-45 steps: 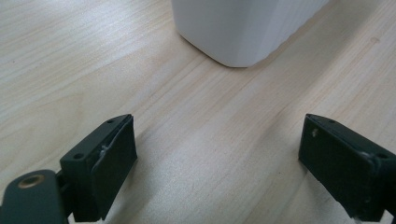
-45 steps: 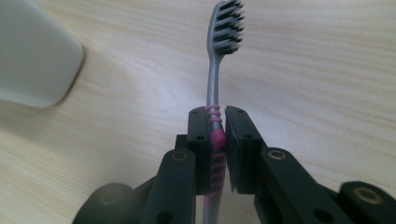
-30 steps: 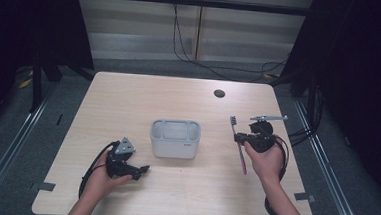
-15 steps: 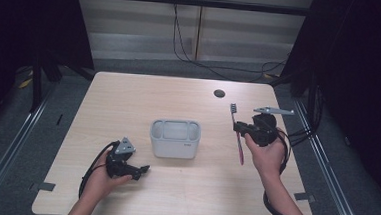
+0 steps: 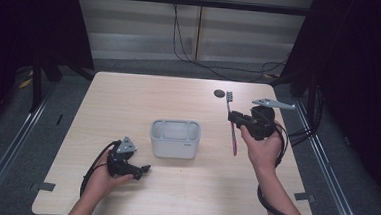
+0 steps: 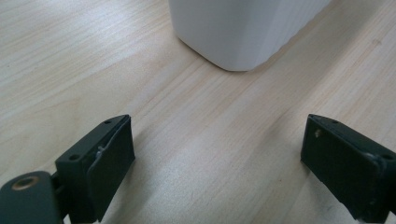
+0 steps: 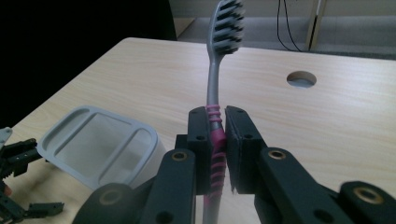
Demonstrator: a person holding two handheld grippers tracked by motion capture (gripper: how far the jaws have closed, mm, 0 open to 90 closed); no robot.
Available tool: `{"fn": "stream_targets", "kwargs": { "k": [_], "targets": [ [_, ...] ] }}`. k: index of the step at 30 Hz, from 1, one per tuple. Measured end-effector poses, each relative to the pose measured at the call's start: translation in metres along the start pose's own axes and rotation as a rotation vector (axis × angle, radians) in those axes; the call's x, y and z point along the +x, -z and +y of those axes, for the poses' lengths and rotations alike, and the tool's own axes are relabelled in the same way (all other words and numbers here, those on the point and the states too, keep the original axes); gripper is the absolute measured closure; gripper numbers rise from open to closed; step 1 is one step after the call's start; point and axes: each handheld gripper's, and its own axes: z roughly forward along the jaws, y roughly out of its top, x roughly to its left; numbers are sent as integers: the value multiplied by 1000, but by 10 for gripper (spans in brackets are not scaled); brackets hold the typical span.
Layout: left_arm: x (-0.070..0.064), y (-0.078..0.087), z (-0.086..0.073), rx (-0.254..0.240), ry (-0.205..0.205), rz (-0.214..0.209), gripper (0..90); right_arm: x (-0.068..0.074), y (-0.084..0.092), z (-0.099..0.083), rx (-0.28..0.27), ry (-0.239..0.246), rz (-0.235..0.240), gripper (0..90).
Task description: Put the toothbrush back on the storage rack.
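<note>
We hold a toothbrush (image 7: 214, 116) in the right gripper (image 7: 217, 140), its fingers (image 7: 201, 140) closed on the ribbed pink grip, bristles up beyond the fingertips, clear of the worktop (image 5: 128, 103). The white holder (image 5: 174, 138) sits off to their left. Our left gripper (image 6: 219, 154) rests low, fingers (image 6: 109, 161) wide and empty, the holder just ahead. The long handle could pivot or slip between our fingers if it knocks the holder's rim.

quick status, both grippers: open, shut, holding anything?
Left gripper: open, empty, low over the table beside the white container.
Right gripper: shut on the toothbrush, bristles up.
</note>
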Motion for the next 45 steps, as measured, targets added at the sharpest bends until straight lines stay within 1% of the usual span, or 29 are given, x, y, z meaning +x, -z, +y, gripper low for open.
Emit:
{"fn": "stream_targets", "kwargs": {
  "k": [5, 8, 11, 14, 15, 17, 21, 23, 26, 28, 32, 34, 41, 45],
  "targets": [
    [0, 0, 0, 0, -1, 0, 90, 10, -2, 6, -39, 9, 22, 814],
    [0, 0, 0, 1, -1, 0, 89, 12, -2, 8, -54, 11, 27, 814],
    [0, 0, 0, 0, 0, 0, 89, 17, -2, 12, -73, 16, 46, 814],
    [0, 0, 0, 3, -4, 4, 89, 20, -2, 13, -82, 20, 53, 814],
    [0, 0, 0, 2, -5, 4, 88, 22, -2, 15, -95, 22, 57, 814],
    [0, 0, 0, -1, -4, 5, 88, 23, -2, 17, -109, 15, 62, 814],
    [0, 0, 0, -1, -4, 4, 88, 25, -2, 19, -122, 13, 73, 814],
    [0, 0, 0, -1, -4, 4, 88, 30, -3, 20, -124, 25, 78, 814],
    [0, 0, 0, -1, -4, 5, 88, 32, -3, 21, -127, 33, 81, 814],
    [0, 0, 0, -2, -4, 5, 88, 35, -5, 22, -138, 39, 89, 814],
    [0, 0, 0, -1, -4, 5, 88, 37, -7, 21, -150, 29, 103, 814],
    [0, 0, 0, -1, -4, 5, 88, 40, -10, 20, -167, 39, 114, 814],
    [0, 0, 0, -1, -4, 5, 88, 47, -14, 20, -184, 60, 136, 814],
    [0, -1, 0, -6, 2, 5, 88, 49, -15, 21, -199, 53, 148, 814]
  ]
}}
